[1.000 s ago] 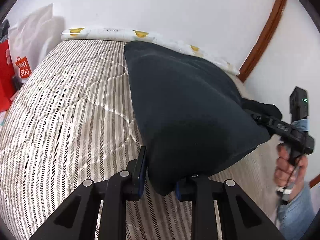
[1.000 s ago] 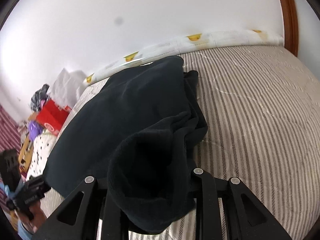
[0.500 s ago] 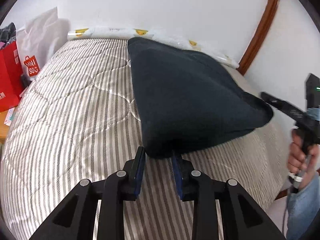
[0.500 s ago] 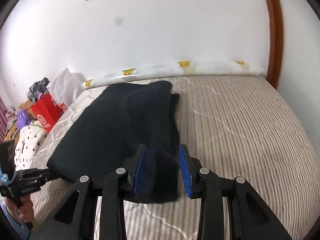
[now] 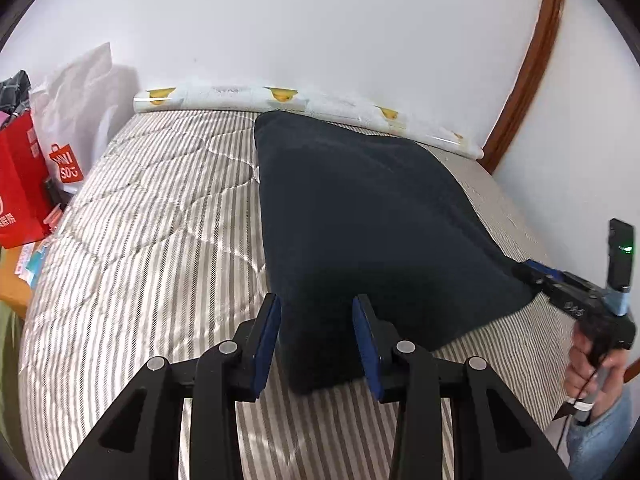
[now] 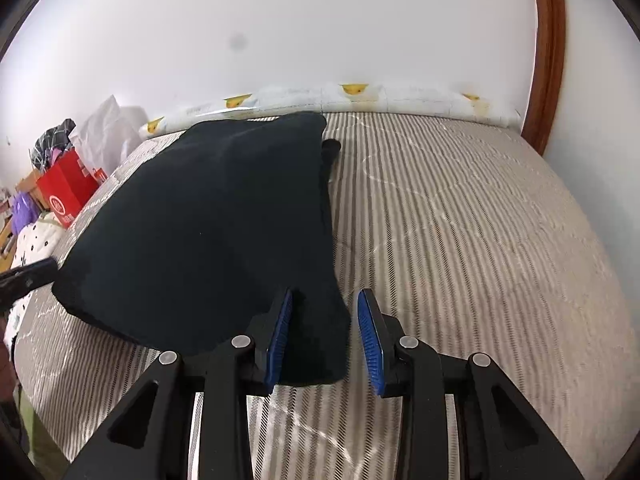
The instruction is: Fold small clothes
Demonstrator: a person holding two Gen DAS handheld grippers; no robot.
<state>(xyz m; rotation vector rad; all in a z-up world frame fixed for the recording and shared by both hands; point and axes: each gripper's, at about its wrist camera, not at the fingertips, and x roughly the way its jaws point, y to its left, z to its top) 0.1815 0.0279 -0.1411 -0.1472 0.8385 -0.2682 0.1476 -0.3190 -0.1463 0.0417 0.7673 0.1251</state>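
A dark garment (image 5: 360, 216) lies flat on the striped bed (image 5: 152, 232), reaching toward the patterned roll (image 5: 304, 100) along the wall. The left claw (image 5: 316, 336) stands apart, its blue pads straddling the garment's near left corner without clamping it. The right claw (image 6: 324, 336) is likewise apart, with the near right corner lying between its pads. A red bag (image 5: 20, 184) sits off the bed's left side.
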